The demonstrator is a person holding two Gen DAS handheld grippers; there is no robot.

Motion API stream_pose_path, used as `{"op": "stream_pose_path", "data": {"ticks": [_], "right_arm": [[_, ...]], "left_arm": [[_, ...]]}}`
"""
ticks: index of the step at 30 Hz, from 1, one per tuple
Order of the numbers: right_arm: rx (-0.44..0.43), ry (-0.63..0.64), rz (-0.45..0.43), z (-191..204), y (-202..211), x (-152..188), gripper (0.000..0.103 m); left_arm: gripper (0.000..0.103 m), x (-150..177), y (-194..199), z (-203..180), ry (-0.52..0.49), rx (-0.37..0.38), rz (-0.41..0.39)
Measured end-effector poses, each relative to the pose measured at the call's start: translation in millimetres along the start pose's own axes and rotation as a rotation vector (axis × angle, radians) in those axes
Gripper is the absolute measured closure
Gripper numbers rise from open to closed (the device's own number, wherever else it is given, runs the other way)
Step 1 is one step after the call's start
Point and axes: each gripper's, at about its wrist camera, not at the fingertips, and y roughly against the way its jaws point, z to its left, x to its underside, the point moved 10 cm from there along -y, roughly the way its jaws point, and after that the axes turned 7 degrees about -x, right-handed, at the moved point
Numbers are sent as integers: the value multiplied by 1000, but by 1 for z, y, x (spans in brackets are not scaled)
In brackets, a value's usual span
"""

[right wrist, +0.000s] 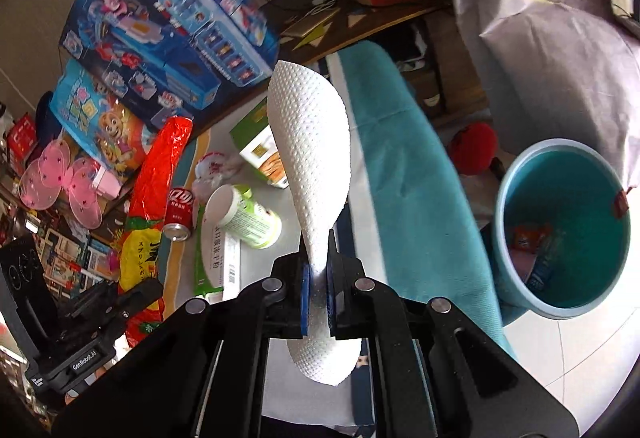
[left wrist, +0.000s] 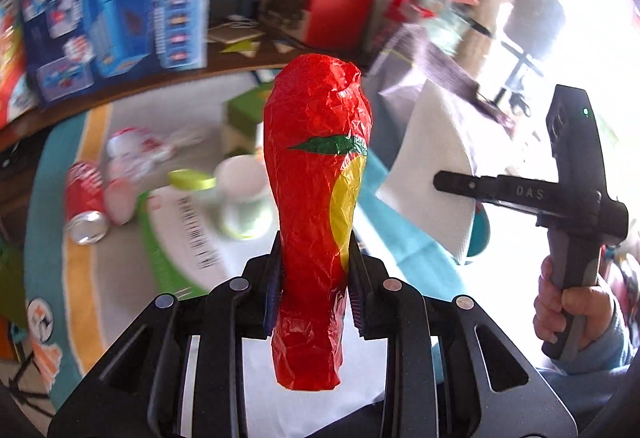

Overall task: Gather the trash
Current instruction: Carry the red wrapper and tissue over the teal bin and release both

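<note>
My left gripper (left wrist: 314,250) is shut on a crinkled red wrapper (left wrist: 312,158) with a green leaf and a yellow patch, which stands up between the pads. My right gripper (right wrist: 318,250) is shut on a white dimpled paper towel (right wrist: 316,142). In the left wrist view a hand carries the right gripper (left wrist: 444,183) at the right, the paper towel (left wrist: 432,142) hanging from it. The right wrist view shows the left gripper (right wrist: 136,298) at lower left with the red wrapper (right wrist: 156,190). A teal bin (right wrist: 580,278) with some trash inside stands at the right.
On the mat lie a red can (right wrist: 178,212), a tipped white and green cup (right wrist: 244,218), a green box (right wrist: 260,146) and a flat green and white package (right wrist: 216,258). Blue toy boxes (right wrist: 168,22) line the far side. A grey bag (right wrist: 540,38) hangs above the bin.
</note>
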Motion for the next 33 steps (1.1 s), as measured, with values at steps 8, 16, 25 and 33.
{"op": "stream_pose_path", "data": {"ticks": [8, 16, 25, 33], "right_arm": [[81, -163, -83, -104, 50, -16, 97], [117, -307, -117, -187, 73, -14, 97], [136, -390, -97, -241, 70, -12, 96], [157, -432, -66, -271, 66, -8, 96]], "left_arm": [[74, -8, -74, -112, -147, 121, 155], [74, -5, -127, -191, -270, 161, 266], [73, 5, -184, -236, -318, 177, 390], [39, 2, -221, -254, -305, 157, 420]]}}
